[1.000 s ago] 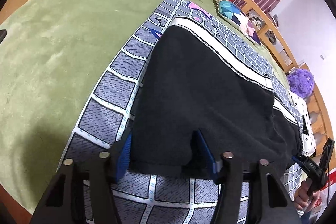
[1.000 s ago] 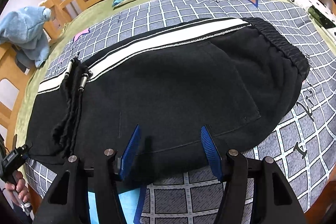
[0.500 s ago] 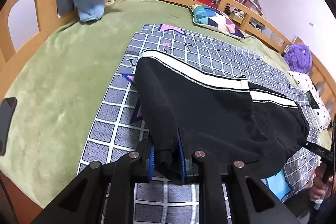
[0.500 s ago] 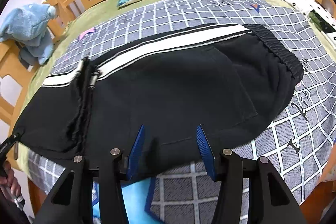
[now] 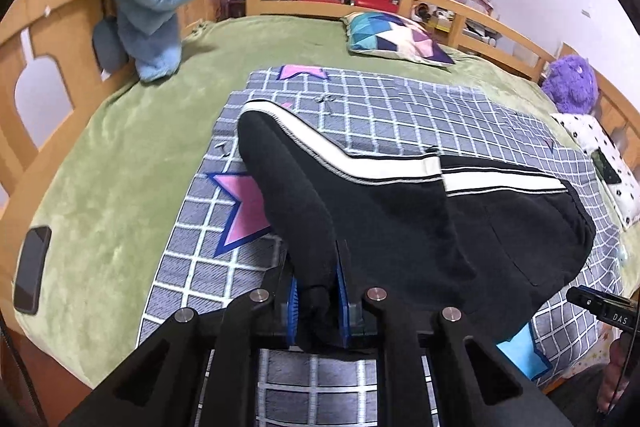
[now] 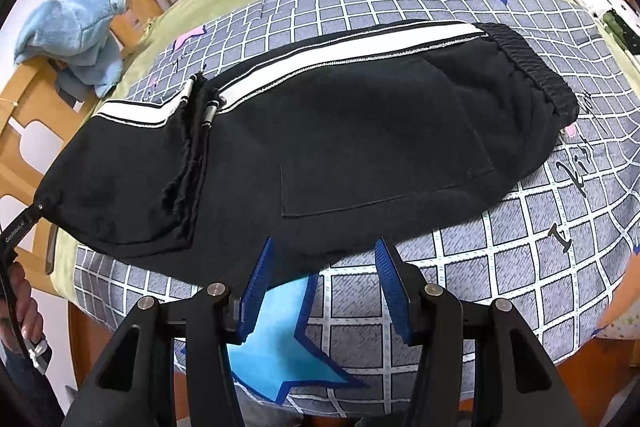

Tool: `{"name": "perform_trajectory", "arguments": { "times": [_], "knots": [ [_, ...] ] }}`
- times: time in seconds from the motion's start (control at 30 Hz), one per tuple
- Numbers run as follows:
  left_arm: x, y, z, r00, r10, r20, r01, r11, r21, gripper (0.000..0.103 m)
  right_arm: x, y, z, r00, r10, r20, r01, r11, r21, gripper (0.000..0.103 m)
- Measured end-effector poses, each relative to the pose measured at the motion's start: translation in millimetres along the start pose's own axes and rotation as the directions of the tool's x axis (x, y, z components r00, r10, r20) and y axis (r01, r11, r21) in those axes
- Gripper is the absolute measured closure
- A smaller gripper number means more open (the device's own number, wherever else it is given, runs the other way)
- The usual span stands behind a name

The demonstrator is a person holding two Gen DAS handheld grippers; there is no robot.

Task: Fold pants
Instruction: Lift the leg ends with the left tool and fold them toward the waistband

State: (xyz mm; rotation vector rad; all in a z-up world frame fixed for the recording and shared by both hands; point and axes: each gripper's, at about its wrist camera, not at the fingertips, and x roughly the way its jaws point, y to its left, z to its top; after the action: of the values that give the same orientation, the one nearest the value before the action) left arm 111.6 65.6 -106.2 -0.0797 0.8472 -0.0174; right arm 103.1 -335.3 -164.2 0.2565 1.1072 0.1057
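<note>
1. At the bottom centre of the left wrist view, the left gripper (image 5: 317,301) is clamped on a bunched edge of the black pants (image 5: 400,219); its blue pads (image 5: 293,307) pinch the cloth, which rises off the bed there.
2. At the bottom of the right wrist view, the right gripper (image 6: 322,291) stands with its jaws apart, holding nothing; its tips are at the near edge of the pants (image 6: 340,131), above a blue star (image 6: 280,343) printed on the sheet.
3. The pants lie across the middle of the checked grey sheet (image 6: 520,235), white side stripe (image 6: 320,57) on the far side, elastic waistband (image 6: 532,67) to the right.
4. Farther off, a patterned pillow (image 5: 396,37) lies on the green blanket (image 5: 112,155).
5. A phone (image 5: 32,269) lies at the left edge.
</note>
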Motion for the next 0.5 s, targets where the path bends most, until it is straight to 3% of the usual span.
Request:
{"name": "perform_trajectory", "arguments": {
  "times": [0.23,0.5],
  "knots": [
    [-7,-40,6,0.999,-0.026,0.020,0.025,0.998,0.065,0.089,-8,-14,-1,0.999,0.040,0.012,-0.041,0.998,0.044,0.050],
    [-8,-103,8,0.993,-0.116,0.020,0.112,0.981,0.157,0.089,-20,-31,-4,0.997,0.070,0.035,-0.073,0.992,0.100,0.050]
  ]
}}
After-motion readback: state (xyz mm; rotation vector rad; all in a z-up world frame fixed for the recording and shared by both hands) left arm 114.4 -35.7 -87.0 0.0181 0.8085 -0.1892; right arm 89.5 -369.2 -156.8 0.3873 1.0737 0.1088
